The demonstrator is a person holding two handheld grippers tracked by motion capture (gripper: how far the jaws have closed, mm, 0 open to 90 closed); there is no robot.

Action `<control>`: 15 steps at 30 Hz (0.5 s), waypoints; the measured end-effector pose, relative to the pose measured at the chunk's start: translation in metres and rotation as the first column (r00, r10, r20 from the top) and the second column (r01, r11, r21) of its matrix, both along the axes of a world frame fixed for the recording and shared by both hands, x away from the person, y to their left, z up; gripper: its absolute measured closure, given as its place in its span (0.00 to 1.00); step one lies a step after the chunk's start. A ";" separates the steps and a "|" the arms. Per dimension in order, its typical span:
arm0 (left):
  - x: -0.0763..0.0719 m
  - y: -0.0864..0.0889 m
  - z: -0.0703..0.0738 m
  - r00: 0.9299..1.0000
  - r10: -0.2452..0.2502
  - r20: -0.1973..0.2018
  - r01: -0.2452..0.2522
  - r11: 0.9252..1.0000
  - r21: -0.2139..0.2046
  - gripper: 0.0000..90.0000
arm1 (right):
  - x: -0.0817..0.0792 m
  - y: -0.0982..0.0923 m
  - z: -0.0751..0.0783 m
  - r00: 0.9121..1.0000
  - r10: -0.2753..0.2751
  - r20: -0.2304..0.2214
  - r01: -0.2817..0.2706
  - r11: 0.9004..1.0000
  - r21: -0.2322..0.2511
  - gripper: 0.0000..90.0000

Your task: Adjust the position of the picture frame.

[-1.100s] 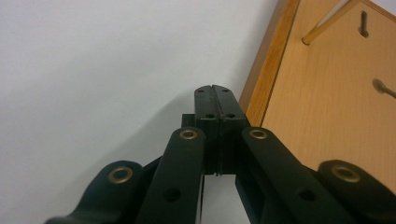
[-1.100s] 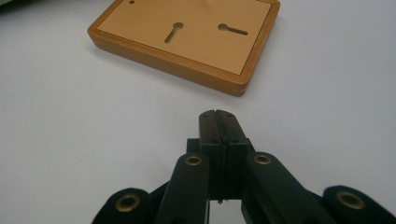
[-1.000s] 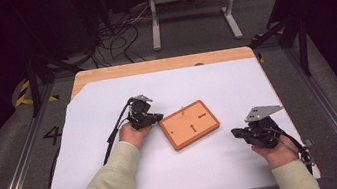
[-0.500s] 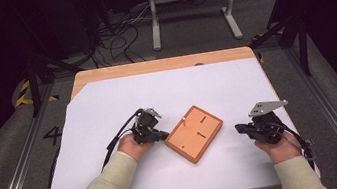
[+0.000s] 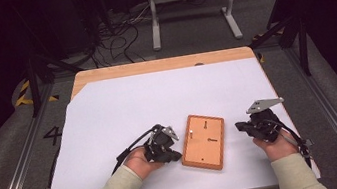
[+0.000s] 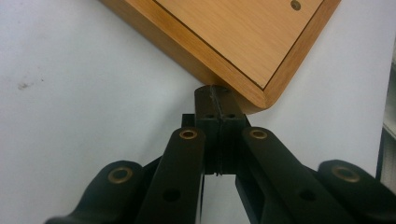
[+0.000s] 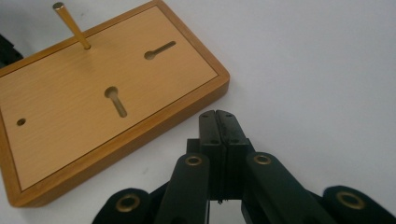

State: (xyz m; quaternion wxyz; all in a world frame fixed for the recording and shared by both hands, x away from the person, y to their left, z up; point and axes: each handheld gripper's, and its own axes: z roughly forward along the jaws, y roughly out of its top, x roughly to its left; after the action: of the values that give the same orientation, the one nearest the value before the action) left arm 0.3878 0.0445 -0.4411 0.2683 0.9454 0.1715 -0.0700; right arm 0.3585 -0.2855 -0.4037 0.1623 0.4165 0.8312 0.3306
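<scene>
**Nudging the wooden board square with closed jaws**

Right now your left gripper [image 5: 168,147] has its jaws pressed together with nothing between them, and in the left gripper view the closed tip [image 6: 217,100] sits against the side of the flat rectangular light-wood board with a darker rim [image 5: 204,141], close to one rounded corner. That board lies on the white sheet covering the table [image 5: 108,113], toward the near edge and a little right of the middle, with a thin brass peg [image 7: 71,25] standing up from its top face beside two keyhole slots [image 7: 116,100]. Your right gripper [image 5: 248,128] is likewise closed on nothing and rests on the sheet just off the board's right side, apart from it; the right gripper view shows a strip of white between its tip [image 7: 219,122] and the board's corner.

You seem to be pushing the board into position. To do that well, keep the left tip low and flat on the board's side wall so it cannot ride up over the rim, and push slowly: contact near a corner turns the board more than it slides it. If you want it to travel straight, shift the contact toward the middle of that side, or bring the right gripper in as a stop on the far side. Stay clear of the brass peg.

Compared with a second ago, the board has come nearer the table's near edge and turned, so its long sides run more nearly front to back. Your left hand has followed it toward you, while the right has barely moved.
</scene>
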 end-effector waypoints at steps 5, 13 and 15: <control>0.003 0.020 0.009 0.996 0.089 0.033 -0.088 0.996 -0.028 0.98 | 0.014 0.008 -0.010 0.988 -0.150 -0.043 0.150 0.989 0.009 1.00; -0.001 0.052 0.017 0.976 0.200 0.082 -0.188 0.974 -0.128 0.93 | 0.038 0.031 -0.029 0.976 -0.179 -0.127 0.173 0.984 -0.051 1.00; -0.003 0.059 0.018 0.971 0.222 0.088 -0.208 0.967 -0.148 0.92 | 0.042 0.035 -0.031 0.974 -0.183 -0.133 0.175 0.982 -0.071 1.00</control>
State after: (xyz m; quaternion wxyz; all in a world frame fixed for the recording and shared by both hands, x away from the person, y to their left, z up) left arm 0.3847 0.1033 -0.4231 0.3473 0.9028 0.2537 -0.0027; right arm 0.4005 -0.2508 -0.4344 0.1452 0.5067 0.8089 0.2605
